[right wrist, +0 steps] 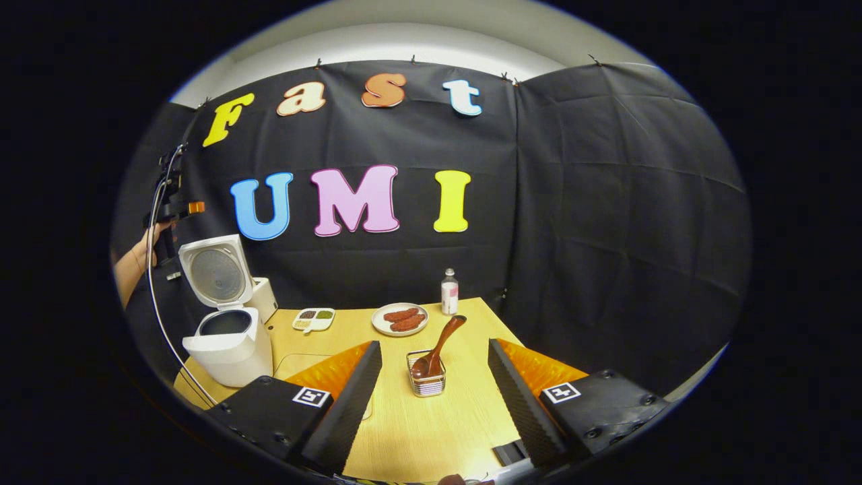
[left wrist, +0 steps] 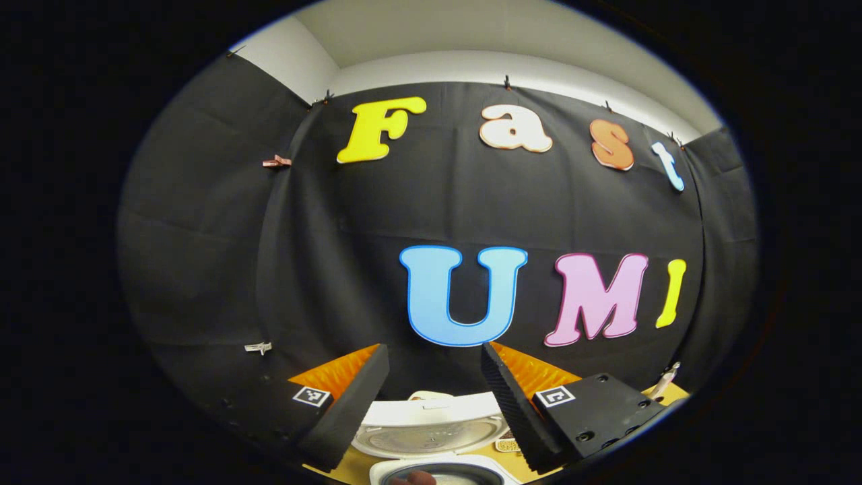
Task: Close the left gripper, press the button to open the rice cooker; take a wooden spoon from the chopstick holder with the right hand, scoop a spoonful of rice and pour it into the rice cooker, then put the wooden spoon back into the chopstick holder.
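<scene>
— Tongs, two sets. Right gripper (right wrist: 434, 397): jaws spread wide, nothing between them, hanging above the table (right wrist: 431, 431) on the near side of the chopstick holder (right wrist: 427, 380). Left gripper (left wrist: 434, 397): jaws likewise parted and empty, raised over the rice cooker (left wrist: 431, 438).

— Entry for the holder itself?

— Small clear container, upright, near the middle of the table. One wooden spoon (right wrist: 439, 347) in it, bowl end down, handle leaning up and away from the holder toward the far right.

— And items around the holder?

— Beyond it, a plate (right wrist: 400, 318) with reddish-brown food and a small bottle (right wrist: 449, 291). Beyond and to its left, a divided dish (right wrist: 314, 319) of grains. Well to its left, the rice cooker (right wrist: 225, 337), lid (right wrist: 215, 273) standing fully up, inner pot exposed. A person's hand (right wrist: 145, 252) is beside the raised lid, farther left again.

— Status of the job?

— Judged from the raised lid, the button step is done. The spoon is not yet taken, so fetching it is the step in hand.

— Requirement for the next move?

— Likely: carry the right gripper forward to the holder, set the open jaws either side of the slanted handle, match its tilt, then close and lift clear without tipping the holder.
</scene>
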The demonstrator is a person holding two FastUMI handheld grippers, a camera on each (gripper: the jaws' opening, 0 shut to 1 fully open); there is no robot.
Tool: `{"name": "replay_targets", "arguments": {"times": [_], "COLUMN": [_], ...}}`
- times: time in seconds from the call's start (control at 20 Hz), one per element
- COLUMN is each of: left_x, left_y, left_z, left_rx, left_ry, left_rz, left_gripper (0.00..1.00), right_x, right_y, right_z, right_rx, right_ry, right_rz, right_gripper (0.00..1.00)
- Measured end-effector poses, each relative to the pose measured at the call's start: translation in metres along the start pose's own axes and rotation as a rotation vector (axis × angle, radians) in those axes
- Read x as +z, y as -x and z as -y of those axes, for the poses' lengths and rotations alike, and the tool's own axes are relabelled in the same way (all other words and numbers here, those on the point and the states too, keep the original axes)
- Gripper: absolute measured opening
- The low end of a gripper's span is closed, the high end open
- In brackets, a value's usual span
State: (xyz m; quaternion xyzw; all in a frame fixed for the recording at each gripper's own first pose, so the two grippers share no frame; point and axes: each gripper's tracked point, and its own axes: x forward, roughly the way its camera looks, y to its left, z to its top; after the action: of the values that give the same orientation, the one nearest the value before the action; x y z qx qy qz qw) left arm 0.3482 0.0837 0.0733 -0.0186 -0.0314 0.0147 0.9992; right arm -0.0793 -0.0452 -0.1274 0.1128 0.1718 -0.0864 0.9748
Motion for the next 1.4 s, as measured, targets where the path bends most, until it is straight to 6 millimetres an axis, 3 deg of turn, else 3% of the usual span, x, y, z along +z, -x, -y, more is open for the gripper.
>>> {"name": "replay_targets", "arguments": {"times": [0.15, 0.35, 0.5, 0.6, 0.65, 0.8, 1.0, 1.25, 1.4], "left_x": [-0.025, -0.053, -0.078, -0.090, -0.092, -0.101, -0.109, -0.147, -0.178], "left_y": [-0.035, -0.068, -0.076, -0.070, -0.064, -0.041, 0.004, 0.070, 0.098], "left_z": [-0.005, -0.011, -0.018, -0.022, -0.019, -0.023, -0.010, 0.003, 0.009], "left_rx": [0.008, 0.014, 0.038, 0.046, 0.042, 0.057, 0.053, 0.092, 0.117], "left_ry": [-0.012, -0.073, -0.112, -0.049, 0.011, 0.007, 0.021, 0.033, 0.049], "left_rz": [-0.049, -0.118, -0.206, -0.256, -0.265, -0.277, -0.306, -0.327, -0.357], "left_gripper": [0.95, 0.95, 0.95, 0.95, 0.99, 0.99, 0.99, 0.98, 0.97], "right_x": [-0.007, -0.005, -0.018, -0.010, -0.011, -0.010, -0.018, -0.011, -0.009], "right_y": [0.004, 0.009, 0.009, 0.011, 0.011, 0.014, 0.017, 0.017, 0.017], "right_z": [0.007, 0.005, -0.003, -0.003, -0.003, -0.006, -0.013, -0.013, -0.018], "right_rx": [-0.033, -0.041, -0.035, -0.020, -0.013, 0.013, 0.055, 0.094, 0.111], "right_ry": [0.005, -0.018, -0.024, -0.014, -0.009, -0.021, -0.024, 0.021, 0.005], "right_rz": [-0.020, -0.024, -0.031, -0.029, -0.031, -0.034, -0.036, -0.034, -0.036], "right_gripper": [0.98, 0.98, 0.98, 0.98, 0.98, 0.98, 0.98, 0.98, 0.98]}}
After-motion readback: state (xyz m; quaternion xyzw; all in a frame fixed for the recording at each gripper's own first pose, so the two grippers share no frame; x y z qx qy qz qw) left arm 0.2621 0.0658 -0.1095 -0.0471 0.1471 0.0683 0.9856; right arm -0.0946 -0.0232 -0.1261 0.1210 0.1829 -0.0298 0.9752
